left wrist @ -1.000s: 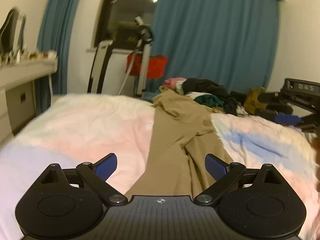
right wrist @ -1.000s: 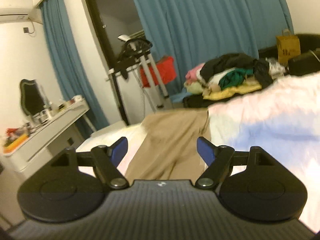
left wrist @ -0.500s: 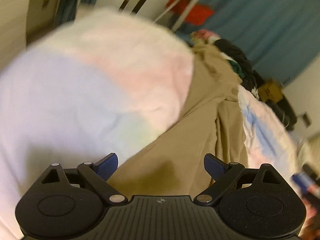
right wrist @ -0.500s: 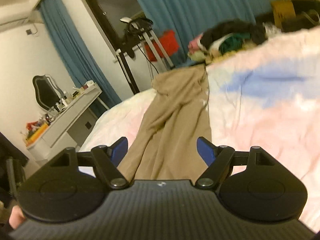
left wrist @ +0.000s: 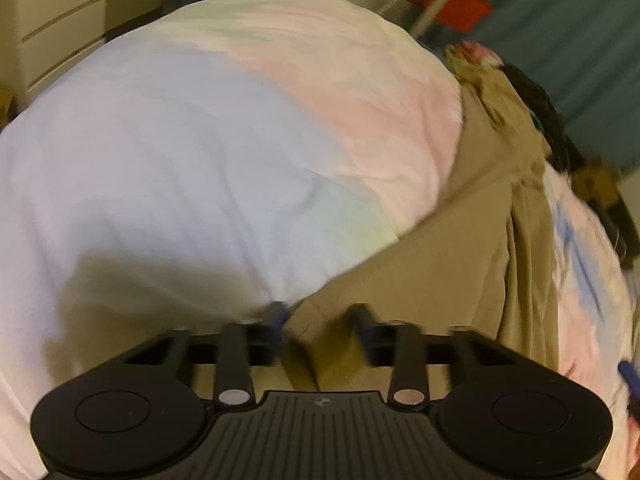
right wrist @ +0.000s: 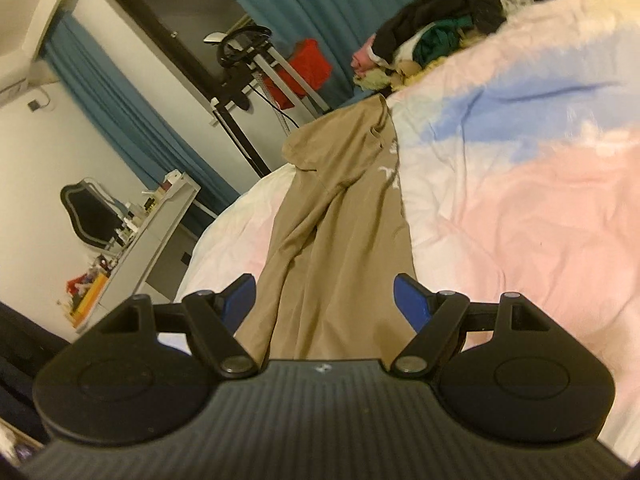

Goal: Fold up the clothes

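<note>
Both grippers tilt over khaki trousers (right wrist: 340, 240): left jaws half-closed, right jaws spread.

The bed (right wrist: 520, 208) wears a soft cover blotched in pale pink, blue and white, rumpled in low folds. Tan trousers (right wrist: 340, 216) lie stretched lengthwise along it, legs side by side, creased down the middle. At the far end a heap of mixed clothes (right wrist: 424, 36) sits just beyond the trousers.

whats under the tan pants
The tan pants lie stretched out on the pastel duvet, which shows on both sides. Whatever is directly beneath the fabric is covered.
</note>
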Demonstrator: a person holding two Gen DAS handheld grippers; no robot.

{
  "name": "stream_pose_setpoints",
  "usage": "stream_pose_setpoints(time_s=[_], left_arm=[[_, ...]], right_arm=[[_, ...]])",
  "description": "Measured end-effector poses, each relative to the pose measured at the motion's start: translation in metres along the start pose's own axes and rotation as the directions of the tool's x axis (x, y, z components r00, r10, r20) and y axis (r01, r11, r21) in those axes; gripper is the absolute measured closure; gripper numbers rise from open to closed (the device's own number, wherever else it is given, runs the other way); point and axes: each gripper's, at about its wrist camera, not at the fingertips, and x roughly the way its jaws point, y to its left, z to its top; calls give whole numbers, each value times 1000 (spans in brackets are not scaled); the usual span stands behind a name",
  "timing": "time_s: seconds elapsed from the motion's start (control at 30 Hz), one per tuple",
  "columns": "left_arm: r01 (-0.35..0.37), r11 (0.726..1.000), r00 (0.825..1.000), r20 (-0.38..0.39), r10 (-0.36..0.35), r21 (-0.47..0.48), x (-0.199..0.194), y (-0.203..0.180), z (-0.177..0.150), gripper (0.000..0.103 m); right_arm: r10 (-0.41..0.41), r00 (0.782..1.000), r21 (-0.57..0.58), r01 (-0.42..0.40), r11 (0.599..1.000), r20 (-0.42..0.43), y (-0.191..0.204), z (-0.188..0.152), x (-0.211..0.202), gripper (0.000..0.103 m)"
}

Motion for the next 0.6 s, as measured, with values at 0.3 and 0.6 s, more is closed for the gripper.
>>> stream_pose_setpoints(time_s=[0.3,0.6], left_arm=[[-34,951,985,170,-20,306,-55,-58,-28,96],[-50,705,945,261,-195,707,-96,-154,-110,96]], right_arm=[[3,1000,38,-3,999,-8,-8,0,-8,25],[-11,1000,73,11,997,-10,-19,6,-9,24]])
